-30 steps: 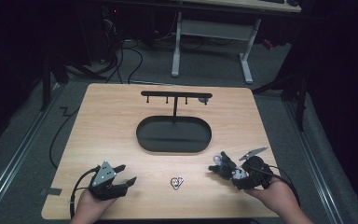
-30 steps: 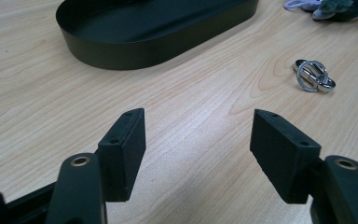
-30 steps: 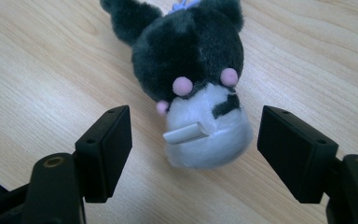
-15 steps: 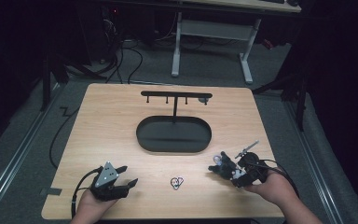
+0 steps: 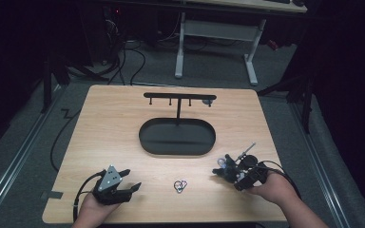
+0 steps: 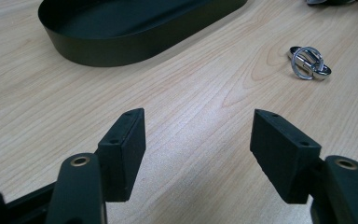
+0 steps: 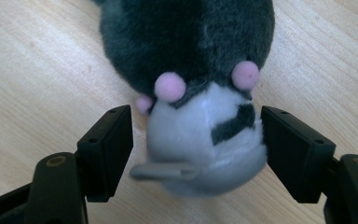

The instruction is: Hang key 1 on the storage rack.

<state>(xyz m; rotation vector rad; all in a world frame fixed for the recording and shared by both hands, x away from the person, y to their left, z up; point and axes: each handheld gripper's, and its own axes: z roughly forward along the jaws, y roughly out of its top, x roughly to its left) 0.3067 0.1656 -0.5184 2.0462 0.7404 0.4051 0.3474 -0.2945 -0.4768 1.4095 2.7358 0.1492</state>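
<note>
Between the jaws of the right gripper [image 7: 196, 149], near the table's front right corner, lies a small plush toy [image 7: 200, 93]: dark grey fur, a pale grey face, pink pompom dots and a flat grey tab jutting from its near end. The jaws stand apart on either side of the pale part, the right one at or nearly at its flank and the left one a little clear; nothing is squeezed yet. The toy looks light and soft, likely to give under pressure and unlikely to slip or break, so a hold across the rounded pale body, where the jaws already flank it, seems the safest choice, while the thin tab looks too flimsy to trust. From above, the right gripper [image 5: 240, 172] sits in the person's right hand [image 5: 273, 187], the toy [image 5: 223, 167] a dark lump at its tip. Just left of it a cluster of linked metal key rings [image 5: 180, 185] rests on the wooden table [image 5: 104, 128]. The left gripper [image 5: 116, 186] lies low on the table farther left, jaws spread and empty. Behind stands a black oval tray [image 5: 177, 136] with a hook rack [image 5: 179, 97] rising from it.
</note>
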